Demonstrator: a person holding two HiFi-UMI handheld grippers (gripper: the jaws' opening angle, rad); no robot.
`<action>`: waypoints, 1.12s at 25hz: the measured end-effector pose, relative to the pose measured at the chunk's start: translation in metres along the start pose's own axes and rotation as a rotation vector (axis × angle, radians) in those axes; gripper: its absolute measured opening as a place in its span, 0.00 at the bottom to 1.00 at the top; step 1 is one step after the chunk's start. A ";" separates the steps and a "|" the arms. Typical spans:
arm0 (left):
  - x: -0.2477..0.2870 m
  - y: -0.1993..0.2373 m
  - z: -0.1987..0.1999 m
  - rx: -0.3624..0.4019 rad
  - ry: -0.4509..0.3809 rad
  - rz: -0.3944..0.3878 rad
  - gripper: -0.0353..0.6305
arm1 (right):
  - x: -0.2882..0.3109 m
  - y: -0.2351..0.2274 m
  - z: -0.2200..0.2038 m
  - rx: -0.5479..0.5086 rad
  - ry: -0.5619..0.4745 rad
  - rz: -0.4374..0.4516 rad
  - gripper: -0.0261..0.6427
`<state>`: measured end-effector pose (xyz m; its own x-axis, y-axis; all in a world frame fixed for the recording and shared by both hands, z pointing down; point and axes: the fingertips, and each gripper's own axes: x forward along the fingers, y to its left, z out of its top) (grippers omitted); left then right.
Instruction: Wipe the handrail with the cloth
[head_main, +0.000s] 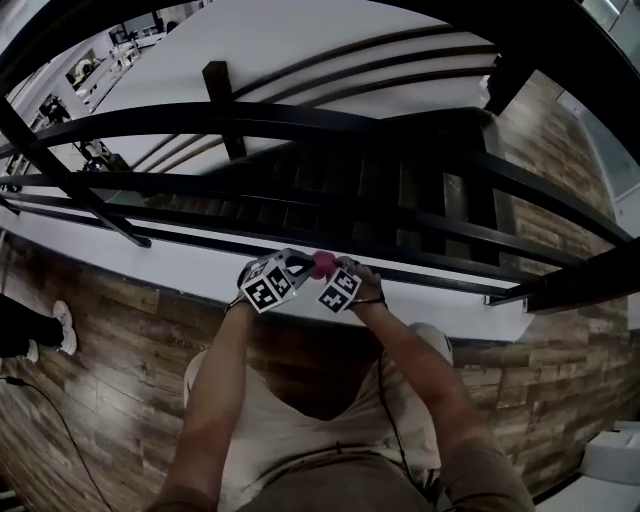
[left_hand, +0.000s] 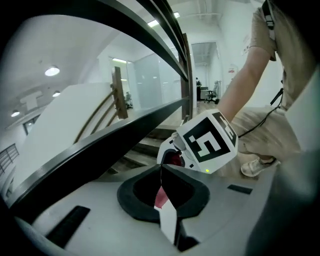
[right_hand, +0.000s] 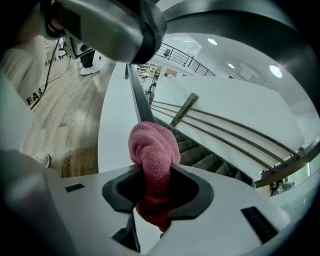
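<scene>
Closest to the head camera were the person's forearms, reaching toward 12 o'clock. Beyond them the handrail took up most of my view, its dark bars running from 9 to 3 o'clock above the stairs.

The left gripper and right gripper sat side by side, touching, over the white ledge. Between them was the pink cloth. The right jaws were clamped on its bunched middle. The left jaws were drawn to a thin seam with a pink sliver in it, which I took for an edge of the same cloth.

A low bar lay just past the cloth at 12 o'clock from the right jaws. I judged the right gripper better placed, since it held the bulk, and that the stroke should follow the bar's long axis.
</scene>
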<state>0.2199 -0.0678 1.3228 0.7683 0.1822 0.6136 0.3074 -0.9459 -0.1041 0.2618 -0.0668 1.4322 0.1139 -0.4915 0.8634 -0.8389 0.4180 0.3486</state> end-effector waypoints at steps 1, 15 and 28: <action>0.008 -0.008 0.004 0.016 0.005 -0.028 0.08 | -0.002 -0.004 -0.009 0.008 0.007 0.001 0.25; 0.067 -0.050 0.029 0.111 0.053 -0.133 0.08 | -0.034 -0.043 -0.121 0.075 0.099 -0.061 0.25; 0.086 -0.051 0.037 0.123 0.056 -0.132 0.08 | -0.040 -0.052 -0.149 0.065 0.121 -0.093 0.25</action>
<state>0.2911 0.0064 1.3515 0.6856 0.2842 0.6703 0.4723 -0.8742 -0.1124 0.3800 0.0449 1.4337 0.2528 -0.4286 0.8674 -0.8539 0.3228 0.4083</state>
